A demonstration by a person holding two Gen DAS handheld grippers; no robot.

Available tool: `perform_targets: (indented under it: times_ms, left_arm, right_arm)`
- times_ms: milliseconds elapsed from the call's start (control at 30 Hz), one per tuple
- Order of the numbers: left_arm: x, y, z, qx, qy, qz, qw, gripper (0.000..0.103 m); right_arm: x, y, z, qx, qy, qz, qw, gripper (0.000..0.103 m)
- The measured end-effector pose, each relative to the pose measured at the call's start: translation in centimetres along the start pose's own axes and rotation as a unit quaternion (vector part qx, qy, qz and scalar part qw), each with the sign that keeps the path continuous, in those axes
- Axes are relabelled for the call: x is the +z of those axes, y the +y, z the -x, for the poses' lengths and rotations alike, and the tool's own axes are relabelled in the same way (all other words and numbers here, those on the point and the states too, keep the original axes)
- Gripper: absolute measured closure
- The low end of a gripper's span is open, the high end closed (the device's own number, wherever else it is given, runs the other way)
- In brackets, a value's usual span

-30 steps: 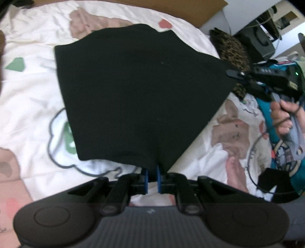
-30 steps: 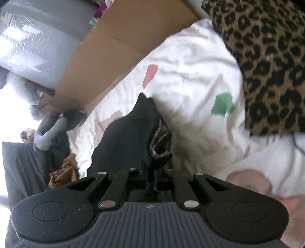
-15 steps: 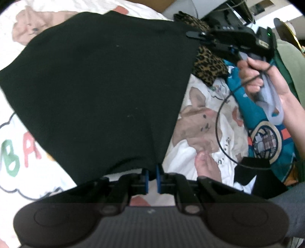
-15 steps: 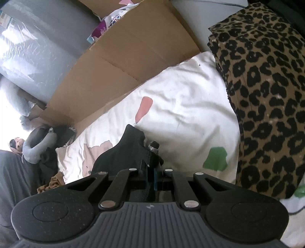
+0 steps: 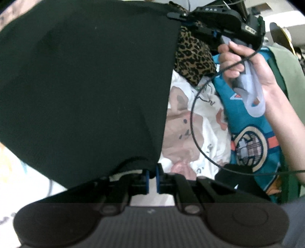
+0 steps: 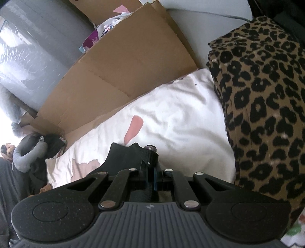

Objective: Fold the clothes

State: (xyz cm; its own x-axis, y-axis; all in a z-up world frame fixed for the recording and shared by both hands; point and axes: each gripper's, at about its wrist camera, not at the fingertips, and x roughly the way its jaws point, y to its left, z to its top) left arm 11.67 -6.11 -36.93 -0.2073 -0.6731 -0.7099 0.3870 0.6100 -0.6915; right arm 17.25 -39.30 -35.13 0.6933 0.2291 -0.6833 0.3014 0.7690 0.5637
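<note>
Nearest to me in the left wrist view, my left gripper has its blue-padded fingers drawn close together, pinching the bottom corner of a black garment. The cloth hangs lifted and spread like a wide sheet, filling most of that view, above a white bedsheet printed with cartoon animals.

Farther along the garment's top edge, the right gripper clamps the opposite corner, held by the person's right hand with a thin black cable looping below it. In the right wrist view, that right gripper has its fingers closed on a bunched fold of the black garment, which rises just ahead of the fingertips.

Beyond it lies the white bedsheet, with a leopard-print cloth resting on its right side. Behind the bed, flattened brown cardboard leans against a grey wall.
</note>
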Motion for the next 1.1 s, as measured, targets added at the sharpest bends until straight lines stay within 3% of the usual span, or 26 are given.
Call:
perform_targets:
  times_ms: [100,233,333,400,533,733,867,967,1100]
  left_arm:
    - [-0.5,0.3,-0.9,-0.022,-0.010,0.032,0.9992,0.098]
    - [-1.1,0.3,-1.2,-0.021,-0.005,0.036,0.9991,0.103]
    - [-1.6,-0.3,-1.8,-0.021,0.020,0.020,0.9994,0.103]
    - [-1.2,-0.3,-1.2,-0.013,0.009,0.014,0.9998,0.103]
    - [0.0,-0.2,0.4,0.003,-0.017,0.004,0.9998,0.094]
    - [3.0,0.2,3.2,0.032,-0.047,-0.017,0.9982,0.091]
    - [5.6,1.1,4.8,0.070,-0.062,-0.025,0.9952,0.081]
    - [7.9,1.6,5.5,0.101,-0.057,-0.045,0.9922,0.061]
    - [11.0,1.8,7.0,0.139,-0.071,-0.073,0.9850,0.054]
  right_arm:
    - [0.6,0.0,-0.4,-0.002,-0.003,0.005,1.000,0.099]
    - [0.8,0.1,-1.1,-0.017,0.008,0.033,0.999,0.098]
    - [1.0,-0.4,-1.2,-0.029,0.018,0.037,0.999,0.095]
    - [0.9,-0.6,-0.8,-0.035,0.017,0.045,0.998,0.091]
    - [0.4,-0.8,0.9,-0.051,0.005,0.055,0.997,0.066]
    - [-1.0,-2.6,2.1,-0.045,0.014,0.018,0.999,0.064]
    - [-2.6,-3.3,2.0,-0.034,0.028,-0.003,0.999,0.064]
    - [-3.8,-3.6,1.8,-0.029,0.039,-0.015,0.999,0.062]
    - [-5.0,-3.9,1.5,-0.023,0.051,-0.028,0.998,0.057]
